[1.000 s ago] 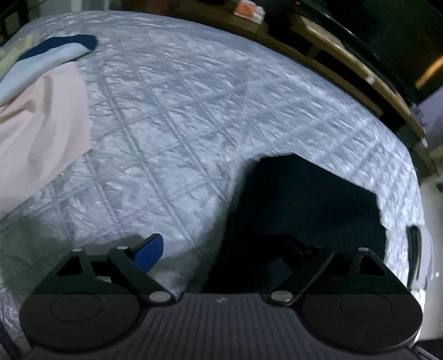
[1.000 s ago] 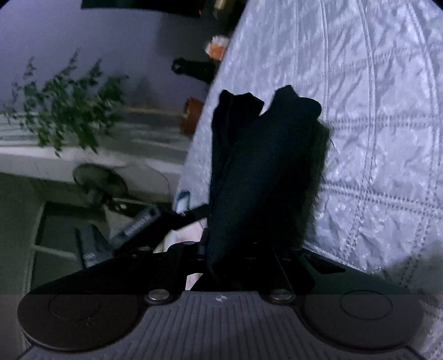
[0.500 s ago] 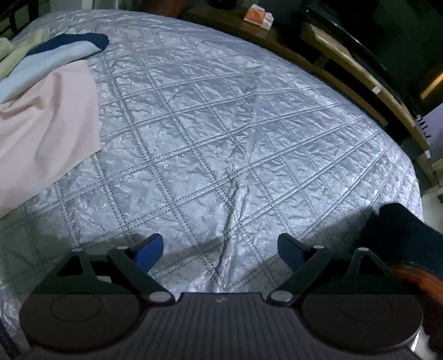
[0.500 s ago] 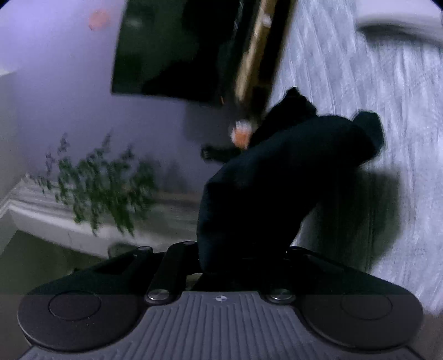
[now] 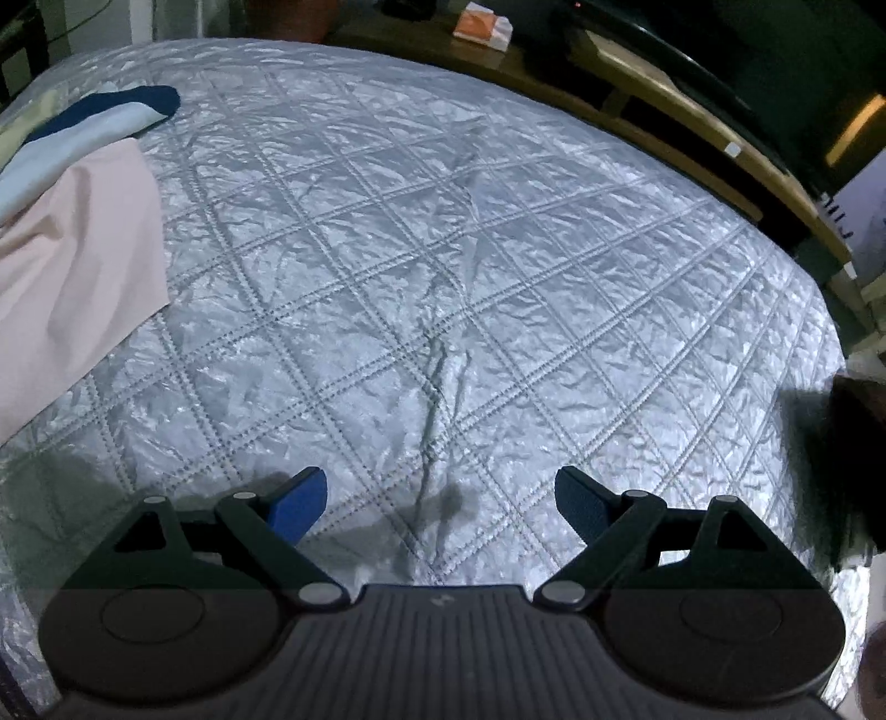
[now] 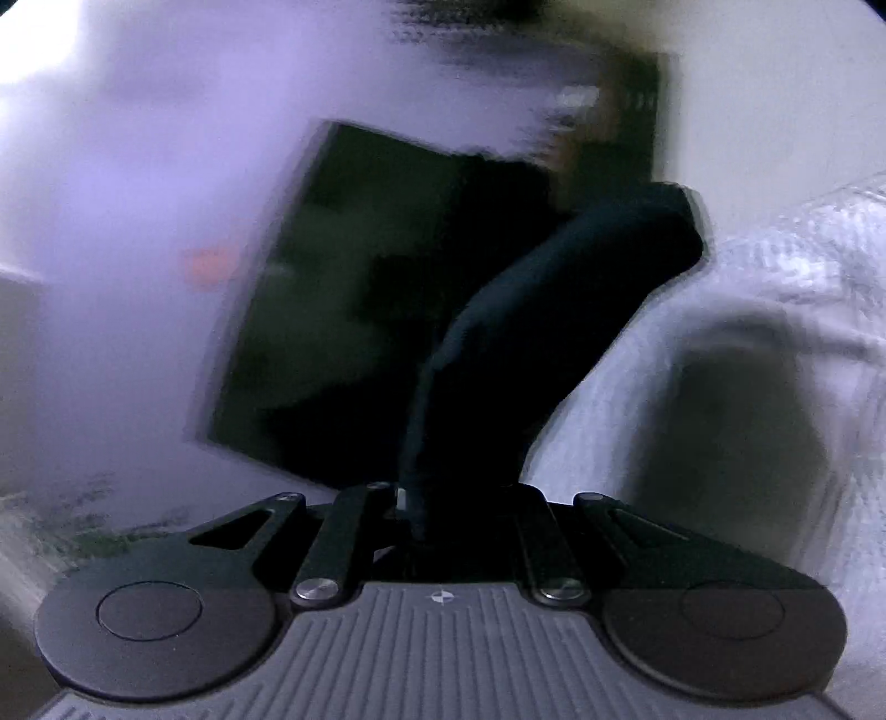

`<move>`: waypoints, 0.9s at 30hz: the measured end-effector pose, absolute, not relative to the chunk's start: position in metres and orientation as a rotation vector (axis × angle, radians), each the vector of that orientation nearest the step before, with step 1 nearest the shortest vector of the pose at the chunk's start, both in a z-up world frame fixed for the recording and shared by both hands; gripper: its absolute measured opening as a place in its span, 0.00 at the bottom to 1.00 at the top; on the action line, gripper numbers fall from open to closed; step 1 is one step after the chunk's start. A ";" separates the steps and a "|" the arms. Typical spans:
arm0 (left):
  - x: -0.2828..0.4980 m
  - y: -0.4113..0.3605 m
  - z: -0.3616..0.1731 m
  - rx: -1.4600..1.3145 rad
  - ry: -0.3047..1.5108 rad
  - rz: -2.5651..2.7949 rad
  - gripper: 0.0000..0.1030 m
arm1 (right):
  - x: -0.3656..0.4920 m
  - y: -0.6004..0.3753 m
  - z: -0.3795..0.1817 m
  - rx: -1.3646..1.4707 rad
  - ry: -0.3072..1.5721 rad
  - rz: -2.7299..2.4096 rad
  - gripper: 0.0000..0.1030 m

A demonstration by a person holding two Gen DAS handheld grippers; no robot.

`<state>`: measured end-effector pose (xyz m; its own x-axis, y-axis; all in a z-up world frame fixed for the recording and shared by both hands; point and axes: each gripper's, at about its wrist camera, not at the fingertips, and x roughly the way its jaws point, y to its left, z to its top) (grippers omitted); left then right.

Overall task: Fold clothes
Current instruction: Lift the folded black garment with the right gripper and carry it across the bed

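A folded dark garment (image 6: 531, 343) sticks out from my right gripper (image 6: 459, 515), whose jaws are shut on its near end. The garment hangs in the air, off the bed's edge, in a blurred view. My left gripper (image 5: 440, 498) hovers open over the silver quilted bedspread (image 5: 443, 249), with nothing between its blue pads (image 5: 299, 501). A dark shape at the right edge of the left wrist view (image 5: 847, 459) may be the same garment or a sleeve; I cannot tell which.
A pale pink cloth (image 5: 72, 266) lies at the bed's left side, with light blue (image 5: 66, 144) and navy (image 5: 133, 102) pieces behind it. A wooden bench (image 5: 692, 122) with an orange packet (image 5: 482, 25) runs past the far edge. A dark screen (image 6: 354, 288) hangs on the wall.
The dark garment left the bed in front of my left gripper and swung out to the right with my right gripper. The right wrist view turned from bed towards wall. Left gripper stayed put.
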<state>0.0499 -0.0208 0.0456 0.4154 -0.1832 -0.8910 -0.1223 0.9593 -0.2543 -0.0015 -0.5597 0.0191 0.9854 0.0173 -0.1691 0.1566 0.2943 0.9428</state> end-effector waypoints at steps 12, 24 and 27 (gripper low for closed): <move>0.043 -0.044 0.048 -0.200 1.127 -0.093 0.86 | -0.011 -0.554 0.009 1.002 0.455 -0.335 0.63; 0.023 -0.070 0.047 -0.088 1.149 -0.221 0.89 | 0.074 -0.518 0.085 0.116 0.711 -0.300 0.78; 0.007 -0.077 0.052 -0.021 1.123 -0.281 0.91 | 0.078 -0.530 0.084 0.210 0.786 -0.354 0.65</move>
<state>0.0071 -0.0773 0.0525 0.4018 -0.2331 -0.8856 0.2122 0.9644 -0.1575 0.0777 -0.5298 0.0839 0.6521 -0.2317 -0.7218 0.3865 0.9207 0.0536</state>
